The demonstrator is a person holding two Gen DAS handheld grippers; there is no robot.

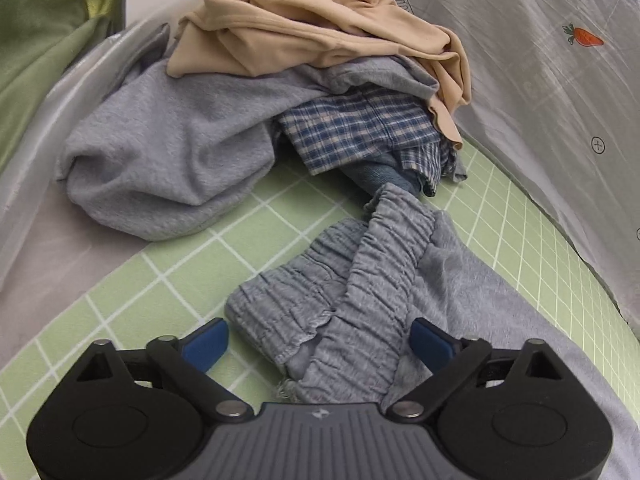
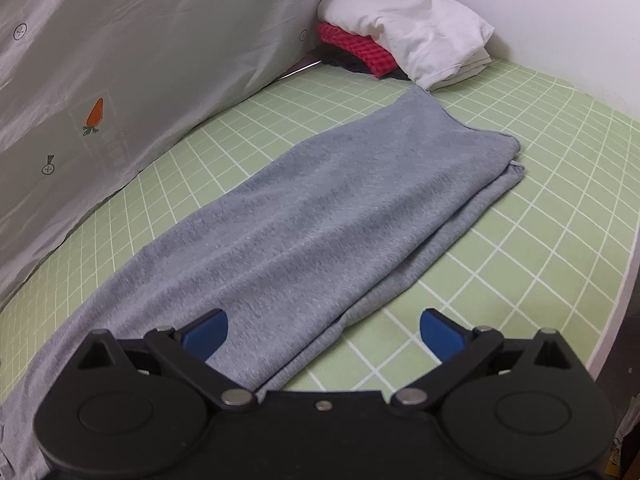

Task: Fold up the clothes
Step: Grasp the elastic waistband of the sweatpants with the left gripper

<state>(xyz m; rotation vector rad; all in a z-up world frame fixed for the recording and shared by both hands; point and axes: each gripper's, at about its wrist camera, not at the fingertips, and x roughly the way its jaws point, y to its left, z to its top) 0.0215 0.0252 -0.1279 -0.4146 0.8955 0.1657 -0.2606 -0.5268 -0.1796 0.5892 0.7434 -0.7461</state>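
Grey sweatpants lie flat on the green checked sheet. Their gathered elastic waistband fills the left wrist view, and the legs stretch away in the right wrist view, laid one over the other. My left gripper hovers over the waistband's near end with its blue fingers wide apart; the band lies between them, and the pads do not press it. Near the lower edge of the legs, my right gripper is open, its left finger over the cloth and its right finger over bare sheet.
Behind the waistband sits an unfolded pile: a beige garment on top, a grey sweatshirt and a blue plaid piece. A folded stack with a white and a red item sits in the far corner. A grey carrot-print cloth wall borders the sheet.
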